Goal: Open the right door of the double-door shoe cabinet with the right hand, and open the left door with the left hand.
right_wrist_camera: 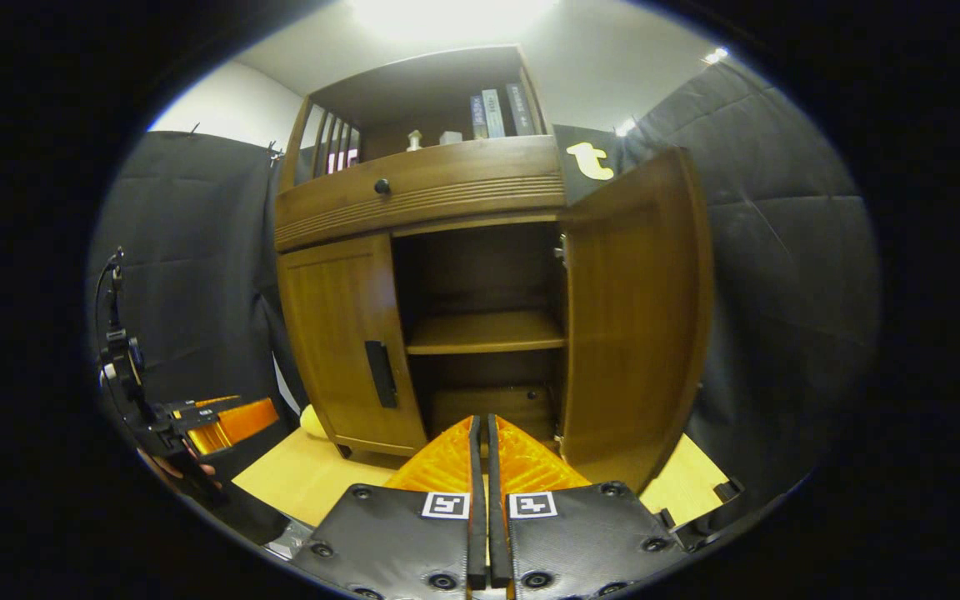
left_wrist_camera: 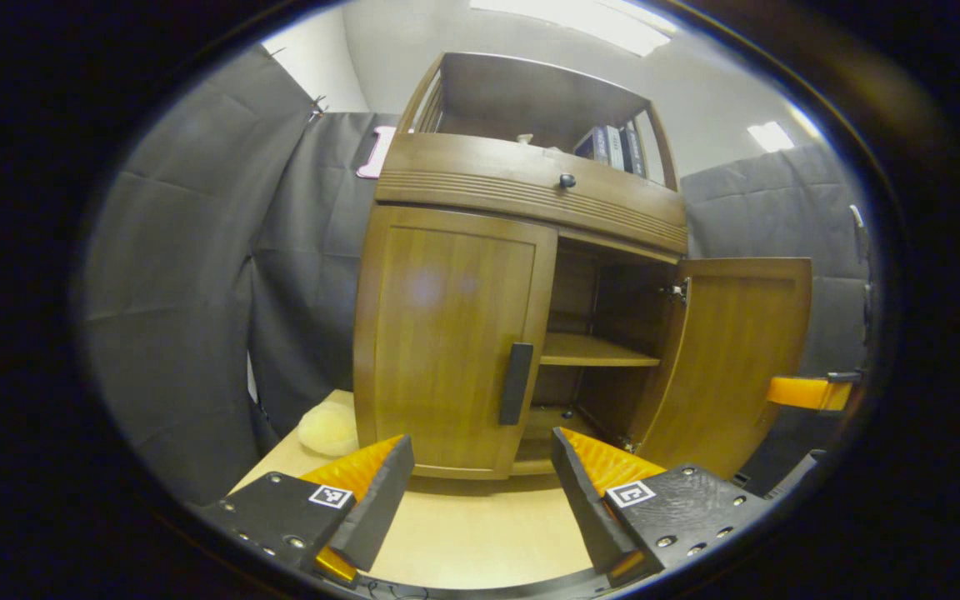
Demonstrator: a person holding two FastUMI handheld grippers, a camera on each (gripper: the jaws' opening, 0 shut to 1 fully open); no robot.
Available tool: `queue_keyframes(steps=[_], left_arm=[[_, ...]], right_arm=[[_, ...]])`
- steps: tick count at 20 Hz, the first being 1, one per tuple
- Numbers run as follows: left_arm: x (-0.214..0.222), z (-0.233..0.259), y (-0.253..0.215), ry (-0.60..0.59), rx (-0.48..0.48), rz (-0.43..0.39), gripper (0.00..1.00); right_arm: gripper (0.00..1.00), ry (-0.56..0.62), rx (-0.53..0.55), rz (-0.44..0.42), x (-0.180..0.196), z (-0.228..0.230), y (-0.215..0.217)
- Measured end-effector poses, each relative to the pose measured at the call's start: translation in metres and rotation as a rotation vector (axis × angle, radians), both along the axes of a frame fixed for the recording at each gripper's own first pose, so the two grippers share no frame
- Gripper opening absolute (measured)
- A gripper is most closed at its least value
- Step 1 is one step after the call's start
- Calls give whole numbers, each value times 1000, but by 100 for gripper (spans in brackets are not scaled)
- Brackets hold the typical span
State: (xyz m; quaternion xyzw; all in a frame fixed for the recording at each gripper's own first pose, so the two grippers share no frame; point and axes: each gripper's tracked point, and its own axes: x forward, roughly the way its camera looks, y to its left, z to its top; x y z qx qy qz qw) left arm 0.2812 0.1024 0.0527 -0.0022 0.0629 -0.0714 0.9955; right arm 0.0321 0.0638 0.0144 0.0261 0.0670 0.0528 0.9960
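left gripper [left_wrist_camera: 480, 467]: jaws apart, facing the left door [left_wrist_camera: 451, 342], which is shut, short of its handle [left_wrist_camera: 517, 383] | shoe cabinet [right_wrist_camera: 447, 200]: on the desk [left_wrist_camera: 480, 533] | right door [right_wrist_camera: 634, 308]: swung open | right gripper [right_wrist_camera: 481, 450]: jaws together, empty, before the open compartment

A warm brown, wood-grained shoe cabinet [left_wrist_camera: 522, 208] is standing on a pale, light-wood tabletop [left_wrist_camera: 480, 533], its left door [left_wrist_camera: 447, 342] wearing a dark, near-black handle [left_wrist_camera: 517, 383]. The right door [right_wrist_camera: 634, 308] is showing the same brown grain. A cream-yellow, fuzzy-looking object [left_wrist_camera: 327, 429] is glowing softly against the charcoal-grey booth cloth [left_wrist_camera: 197, 292].
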Motion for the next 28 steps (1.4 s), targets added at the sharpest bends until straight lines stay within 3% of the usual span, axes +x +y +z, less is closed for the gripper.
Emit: queue_keyframes(steps=[2, 5, 11, 12, 14, 18, 21, 25, 26, 27, 28], left_arm=[[6, -3, 5, 6, -1, -17, 94], [17, -2, 6, 3, 16, -35, 94], [57, 9, -5, -41, 50, -42, 94], [67, 8, -9, -37, 48, -40, 94], [87, 8, -16, -35, 29, -41, 94], [128, 7, -33, -33, 3, -40, 94], [152, 6, -45, -32, 16, -44, 94], [180, -9, -61, -19, 43, -53, 94], [188, -12, -68, -14, 45, -57, 94], [191, -18, -69, -10, 50, -57, 94], [199, -21, -73, -8, 62, -53, 94]], right_arm=[[0, -34, -8, -10, 10, 7, 7], [22, -36, 8, -18, 26, 5, 15], [100, -40, -30, -13, 74, -11, 19], [92, -42, -43, -3, 82, -12, 22], [97, -42, -48, 18, 97, -15, 23], [93, -37, -33, 52, 118, -19, 24], [97, -23, -37, 68, 131, -27, 21], [97, -22, -48, 69, 143, -31, 12], [93, -20, -47, 68, 145, -31, 10], [97, -16, -46, 66, 147, -34, 7], [93, -12, -47, 62, 151, -35, 5]])
